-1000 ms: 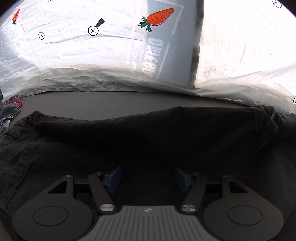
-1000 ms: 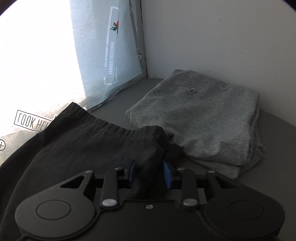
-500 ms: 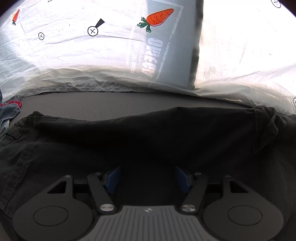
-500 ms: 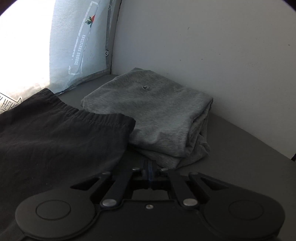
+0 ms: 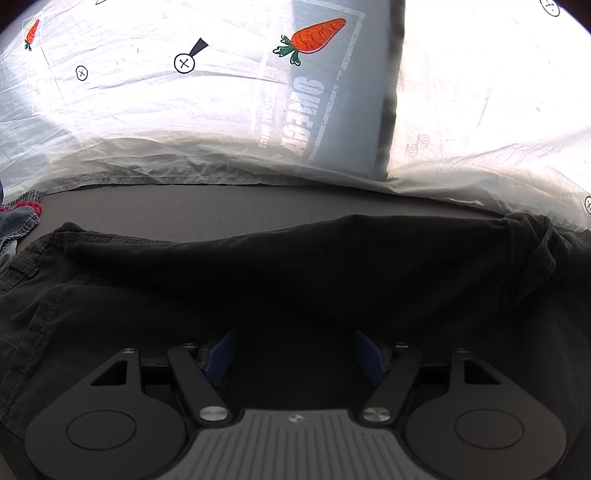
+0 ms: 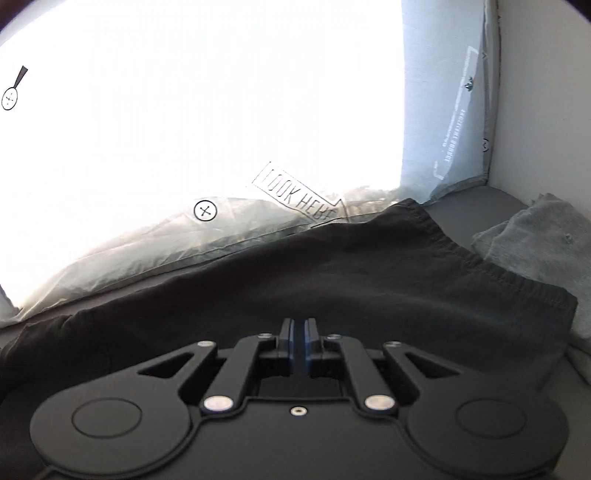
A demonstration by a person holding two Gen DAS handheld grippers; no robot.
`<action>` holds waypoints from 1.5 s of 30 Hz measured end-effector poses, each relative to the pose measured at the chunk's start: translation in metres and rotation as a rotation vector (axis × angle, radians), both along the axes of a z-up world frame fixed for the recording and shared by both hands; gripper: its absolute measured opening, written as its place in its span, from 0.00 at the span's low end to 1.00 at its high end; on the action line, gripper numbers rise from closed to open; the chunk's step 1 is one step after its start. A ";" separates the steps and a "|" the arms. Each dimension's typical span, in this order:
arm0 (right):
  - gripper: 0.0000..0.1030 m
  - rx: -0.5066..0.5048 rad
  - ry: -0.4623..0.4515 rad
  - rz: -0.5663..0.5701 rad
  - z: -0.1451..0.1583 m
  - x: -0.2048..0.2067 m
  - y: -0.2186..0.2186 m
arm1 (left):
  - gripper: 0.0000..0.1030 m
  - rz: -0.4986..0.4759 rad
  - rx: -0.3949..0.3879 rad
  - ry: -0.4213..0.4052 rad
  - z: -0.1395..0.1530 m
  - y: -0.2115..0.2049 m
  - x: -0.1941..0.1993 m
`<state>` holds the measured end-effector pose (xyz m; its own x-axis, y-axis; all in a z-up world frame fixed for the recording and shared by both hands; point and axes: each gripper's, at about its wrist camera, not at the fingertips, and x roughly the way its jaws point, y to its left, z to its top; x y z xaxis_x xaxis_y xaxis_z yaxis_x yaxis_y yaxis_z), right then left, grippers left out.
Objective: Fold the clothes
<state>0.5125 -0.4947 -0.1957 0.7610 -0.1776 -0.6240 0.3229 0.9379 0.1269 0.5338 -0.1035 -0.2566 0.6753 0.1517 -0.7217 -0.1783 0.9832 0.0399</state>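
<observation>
Shorts (image 5: 280, 280) – flat on table (image 5: 221, 206), spread L-R across near part, waistband end (image 6: 491, 269) at R. Curtain (image 5: 147, 122) – behind table, far edge, bottom hem resting on tabletop. Folded top (image 6: 546, 236) – R of shorts, touching/just under waistband corner, in far R corner by wall (image 6: 546, 110). Clothes heap (image 5: 14, 229) – L edge of table, beside shorts' L end. L gripper (image 5: 295, 350) – over shorts, near side. R gripper (image 6: 300, 332) – over shorts, near waistband end.

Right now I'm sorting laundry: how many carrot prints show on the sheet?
2: a large carrot at top centre, a small carrot at far top left. Folds may hide others.
</observation>
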 end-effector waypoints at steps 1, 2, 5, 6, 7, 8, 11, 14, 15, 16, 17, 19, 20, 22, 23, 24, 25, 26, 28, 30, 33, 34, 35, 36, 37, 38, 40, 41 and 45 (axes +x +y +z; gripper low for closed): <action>0.05 0.035 -0.009 0.066 -0.003 0.013 0.015 | 0.69 0.000 0.000 0.000 0.000 0.000 0.000; 0.05 0.078 -0.005 0.114 -0.007 0.028 0.026 | 0.69 0.000 0.000 0.000 0.000 0.000 0.000; 0.05 0.103 0.040 0.166 -0.024 0.072 0.048 | 0.69 0.000 0.000 -0.001 0.001 0.000 0.000; 0.05 0.094 0.055 0.161 -0.030 0.086 0.052 | 0.69 0.000 -0.001 -0.001 0.001 0.000 0.000; 0.04 0.097 0.072 0.157 -0.036 0.097 0.052 | 0.69 0.000 -0.001 -0.003 0.001 0.001 0.000; 0.00 0.098 0.076 0.147 -0.040 0.105 0.051 | 0.69 0.000 -0.002 -0.004 0.000 0.001 0.000; 0.00 0.100 0.064 0.119 -0.040 0.118 0.039 | 0.70 -0.002 -0.002 -0.006 -0.001 0.001 -0.001; 0.13 0.113 0.074 0.059 -0.034 0.107 0.022 | 0.71 -0.004 -0.001 -0.007 -0.002 0.001 -0.001; 0.17 0.127 0.074 0.035 -0.032 0.094 0.018 | 0.72 -0.004 -0.002 -0.003 -0.002 0.001 -0.001; 0.20 0.141 0.074 0.013 -0.030 0.080 0.015 | 0.72 -0.005 -0.002 0.001 -0.002 0.001 0.000; 0.20 0.157 0.078 -0.001 -0.029 0.065 0.012 | 0.72 -0.005 -0.003 0.006 -0.002 0.001 0.000; 0.23 0.179 0.094 -0.021 -0.027 0.031 0.009 | 0.75 -0.006 -0.002 0.050 0.002 0.000 0.005; 0.28 0.187 0.105 -0.028 -0.026 0.011 0.009 | 0.76 -0.008 -0.001 0.075 0.004 0.000 0.007; 0.37 0.235 0.122 -0.041 -0.021 -0.029 0.011 | 0.78 -0.016 0.001 0.122 0.009 -0.001 0.009; 0.42 0.257 0.129 -0.045 -0.019 -0.049 0.012 | 0.78 -0.024 0.006 0.131 0.012 -0.002 0.005; 0.44 0.271 0.133 -0.034 -0.017 -0.066 0.015 | 0.78 -0.034 0.012 0.136 0.015 -0.002 0.001; 0.47 0.282 0.137 -0.020 -0.014 -0.083 0.019 | 0.81 -0.033 0.012 0.146 0.018 0.000 -0.007; 0.49 0.273 0.141 0.009 -0.011 -0.096 0.025 | 0.81 -0.027 0.009 0.157 0.021 0.002 -0.015; 0.60 0.265 0.148 0.069 -0.007 -0.117 0.039 | 0.81 0.003 -0.019 0.156 0.026 0.011 -0.039; 0.70 0.266 0.152 0.130 -0.003 -0.136 0.054 | 0.82 0.036 -0.046 0.152 0.028 0.022 -0.065; 0.70 0.360 0.131 0.185 -0.009 -0.151 0.078 | 0.84 0.022 -0.034 0.147 0.027 0.037 -0.092; 0.70 0.403 0.118 0.204 -0.012 -0.155 0.086 | 0.86 0.011 -0.023 0.139 0.028 0.043 -0.098; 0.70 0.431 0.110 0.220 -0.016 -0.156 0.095 | 0.86 0.000 -0.011 0.132 0.029 0.049 -0.104; 0.70 0.449 0.112 0.232 -0.021 -0.155 0.106 | 0.86 0.006 -0.007 0.129 0.029 0.056 -0.108; 0.70 0.467 0.114 0.242 -0.025 -0.154 0.116 | 0.86 0.018 -0.007 0.129 0.029 0.065 -0.111; 0.70 0.483 0.117 0.240 -0.029 -0.153 0.126 | 0.86 0.027 -0.014 0.130 0.029 0.072 -0.114; 0.70 0.505 0.096 0.253 -0.032 -0.149 0.143 | 0.86 0.013 -0.026 0.135 0.031 0.087 -0.119; 0.70 0.511 0.083 0.264 -0.033 -0.147 0.151 | 0.86 -0.008 -0.008 0.126 0.031 0.093 -0.121; 0.70 0.449 0.107 0.282 -0.038 -0.128 0.183 | 0.86 -0.038 0.052 0.126 0.022 0.117 -0.122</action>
